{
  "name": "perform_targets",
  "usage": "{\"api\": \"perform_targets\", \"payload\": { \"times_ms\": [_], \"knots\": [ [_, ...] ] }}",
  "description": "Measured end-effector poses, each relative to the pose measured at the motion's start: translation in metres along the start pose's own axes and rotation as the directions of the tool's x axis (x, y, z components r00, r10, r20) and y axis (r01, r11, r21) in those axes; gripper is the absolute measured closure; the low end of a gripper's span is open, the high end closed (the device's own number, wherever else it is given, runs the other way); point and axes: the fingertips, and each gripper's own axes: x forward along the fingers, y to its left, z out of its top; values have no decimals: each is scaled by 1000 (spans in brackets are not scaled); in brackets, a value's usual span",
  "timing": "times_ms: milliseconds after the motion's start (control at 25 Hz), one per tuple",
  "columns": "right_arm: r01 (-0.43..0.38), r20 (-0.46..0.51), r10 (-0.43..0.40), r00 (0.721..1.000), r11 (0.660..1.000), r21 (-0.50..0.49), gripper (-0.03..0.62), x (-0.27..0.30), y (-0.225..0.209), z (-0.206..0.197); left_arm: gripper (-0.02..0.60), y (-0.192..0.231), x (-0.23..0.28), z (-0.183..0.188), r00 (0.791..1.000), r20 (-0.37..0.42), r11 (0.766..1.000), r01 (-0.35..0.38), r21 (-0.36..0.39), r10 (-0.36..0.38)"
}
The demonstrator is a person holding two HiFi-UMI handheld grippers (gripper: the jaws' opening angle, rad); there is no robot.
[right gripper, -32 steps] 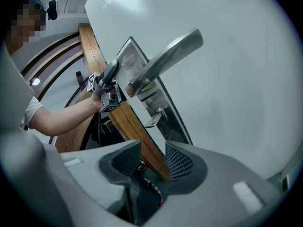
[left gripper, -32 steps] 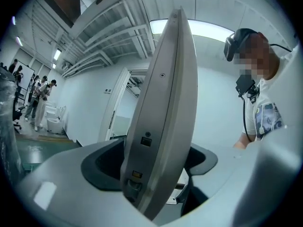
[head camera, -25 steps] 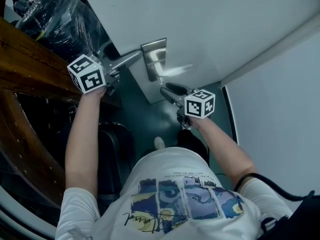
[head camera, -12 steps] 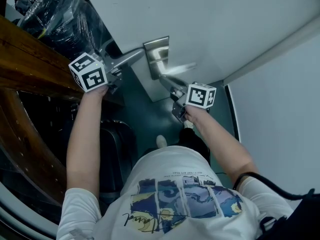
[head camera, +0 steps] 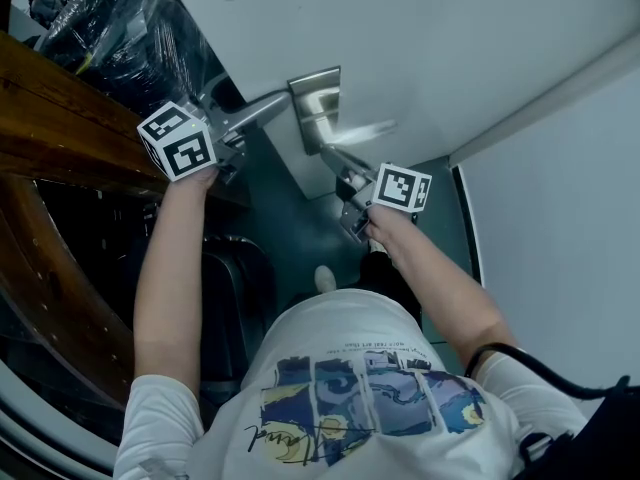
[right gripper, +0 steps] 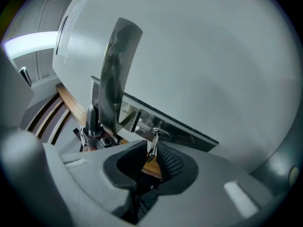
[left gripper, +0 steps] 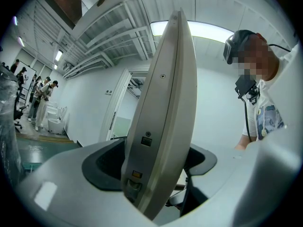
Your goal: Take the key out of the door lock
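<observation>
A small metal key (right gripper: 154, 143) sticks out of the steel lock plate (right gripper: 142, 115) below the lever handle (right gripper: 113, 79) of a white door (head camera: 420, 38). My right gripper (right gripper: 150, 157) is up against the plate with the key between its jaws. The jaws are closing; a gap shows on the left side of the key. In the head view, the right gripper (head camera: 345, 183) sits just under the plate (head camera: 318, 108). My left gripper (left gripper: 156, 169) straddles the door edge (left gripper: 165, 103) above the latch (left gripper: 135, 183), its pads against both faces, and also appears in the head view (head camera: 240, 118).
A dark wooden beam (head camera: 60, 118) and plastic-wrapped goods (head camera: 110, 38) lie to the left of the door. A white wall (head camera: 560, 218) stands to the right. Several people (left gripper: 40, 93) stand far off in the room beyond.
My right gripper has moved up to the lock plate and its jaws have drawn in round the key. The left gripper has stayed on the door edge.
</observation>
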Motion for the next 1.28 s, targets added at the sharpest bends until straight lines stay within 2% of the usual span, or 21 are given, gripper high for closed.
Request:
{"api": "perform_targets", "payload": {
  "times_ms": [80,280,440,680,1280],
  "knots": [
    [-9,13,8,1000,999,45,536,0,0,0,222,0,0,0,1000,0,1000,-1,-2,1],
    [81,28,-90,996,968,236,556,-8,-12,-8,222,1,0,0,1000,-4,1000,-1,-2,1],
    [55,63,-73,995,966,251,563,-8,-10,-6,222,1,0,0,1000,-2,1000,-2,-1,2],
    [67,102,-106,989,943,327,569,-11,-13,-7,222,0,0,0,1000,1,1000,-3,-7,3],
    [2,199,-100,975,898,440,572,-13,-12,-7,215,-1,0,0,1000,-4,1000,7,-21,-7]
  ]
}}
